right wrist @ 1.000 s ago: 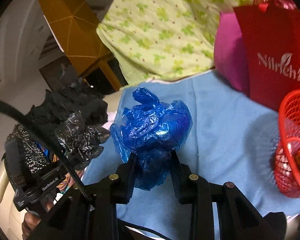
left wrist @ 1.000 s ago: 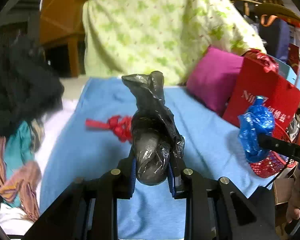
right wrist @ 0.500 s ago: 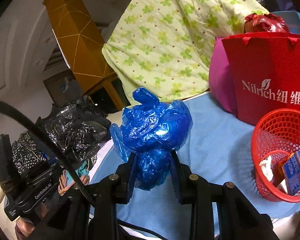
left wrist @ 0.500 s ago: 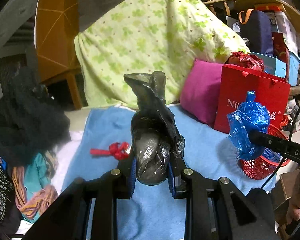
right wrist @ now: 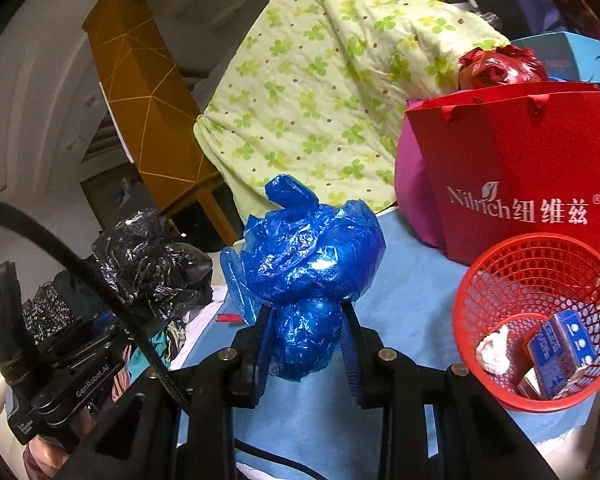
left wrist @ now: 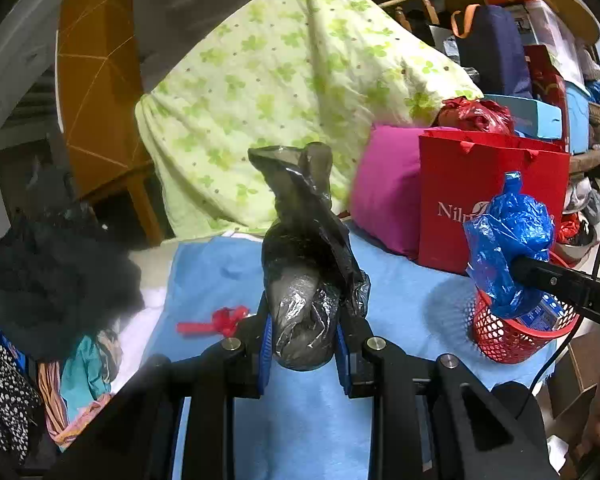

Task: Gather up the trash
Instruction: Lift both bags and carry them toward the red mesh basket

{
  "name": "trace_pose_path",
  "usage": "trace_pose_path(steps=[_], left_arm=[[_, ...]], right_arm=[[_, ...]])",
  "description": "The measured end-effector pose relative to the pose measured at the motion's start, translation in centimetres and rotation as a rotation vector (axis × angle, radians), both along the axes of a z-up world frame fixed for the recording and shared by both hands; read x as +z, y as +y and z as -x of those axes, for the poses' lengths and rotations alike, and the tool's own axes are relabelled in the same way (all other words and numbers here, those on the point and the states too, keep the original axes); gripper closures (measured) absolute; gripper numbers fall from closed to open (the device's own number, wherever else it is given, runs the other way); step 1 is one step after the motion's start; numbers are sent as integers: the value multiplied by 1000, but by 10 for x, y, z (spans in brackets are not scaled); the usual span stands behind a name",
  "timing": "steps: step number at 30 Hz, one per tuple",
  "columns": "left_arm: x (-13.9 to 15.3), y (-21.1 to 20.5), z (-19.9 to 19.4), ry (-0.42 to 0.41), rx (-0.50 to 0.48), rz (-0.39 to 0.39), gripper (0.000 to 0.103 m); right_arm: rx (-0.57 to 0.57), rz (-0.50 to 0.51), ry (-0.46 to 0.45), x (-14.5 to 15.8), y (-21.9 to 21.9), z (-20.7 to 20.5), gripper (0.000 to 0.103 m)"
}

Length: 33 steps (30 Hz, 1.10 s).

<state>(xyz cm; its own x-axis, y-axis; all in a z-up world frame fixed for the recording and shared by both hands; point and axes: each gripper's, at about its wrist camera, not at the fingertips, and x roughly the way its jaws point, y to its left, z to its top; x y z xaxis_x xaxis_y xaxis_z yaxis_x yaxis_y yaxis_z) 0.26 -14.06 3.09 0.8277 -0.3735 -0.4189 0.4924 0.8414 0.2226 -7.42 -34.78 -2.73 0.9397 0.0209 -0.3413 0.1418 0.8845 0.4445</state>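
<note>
Left gripper (left wrist: 302, 344) clamps the black bag (left wrist: 304, 280), right gripper (right wrist: 306, 344) the blue bag (right wrist: 308, 256): light, crushable, slippery film, best pinched low at the bunched part.

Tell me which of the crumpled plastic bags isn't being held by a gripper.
The red plastic bag, lying loose on the blue cloth. The black bag is clamped in the left gripper, the blue bag in the right gripper.
</note>
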Motion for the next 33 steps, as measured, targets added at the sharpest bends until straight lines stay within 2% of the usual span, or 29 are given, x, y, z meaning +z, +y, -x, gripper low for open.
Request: trace_pose_path(steps=[33], left_arm=[[2,-121,41,-61,-170,-115,75]], right_arm=[[-179,-100,-52,-12,-93,73,69]])
